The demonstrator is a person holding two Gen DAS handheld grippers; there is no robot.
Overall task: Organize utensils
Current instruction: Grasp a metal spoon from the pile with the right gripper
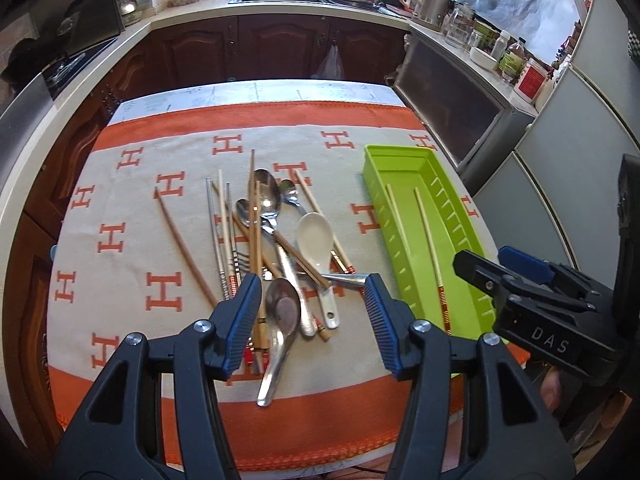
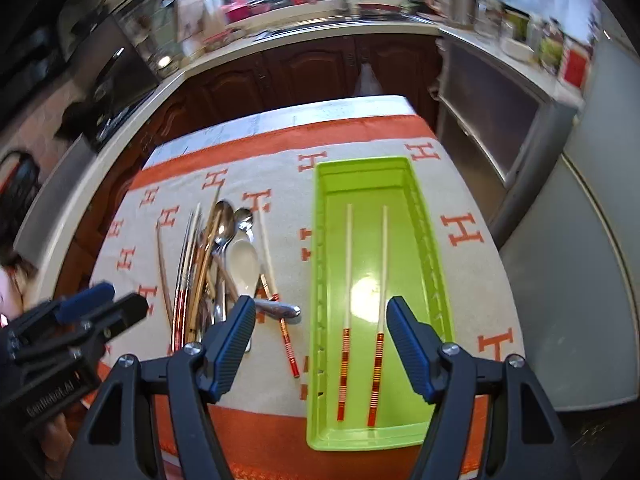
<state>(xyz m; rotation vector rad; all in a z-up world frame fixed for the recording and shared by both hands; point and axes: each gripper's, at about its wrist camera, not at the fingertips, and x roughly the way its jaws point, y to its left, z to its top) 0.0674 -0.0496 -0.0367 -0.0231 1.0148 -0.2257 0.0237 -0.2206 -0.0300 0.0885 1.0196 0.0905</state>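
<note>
Both tools empty: left tool (image 1: 314,308) and right tool (image 2: 320,340) held with jaws apart, clamped on nothing. Two matching chopsticks (image 2: 362,312) laid parallel in green tray (image 2: 436,248) ahead of right tool, presumably sorted. Utensil pile (image 1: 276,236) waits on tabletop (image 1: 120,240) ahead of left tool.

Both wrist views look steeply down from above the table's near edge (left over the utensil pile (image 1: 276,248), right over the green tray (image 2: 434,280)), sharing both.
</note>
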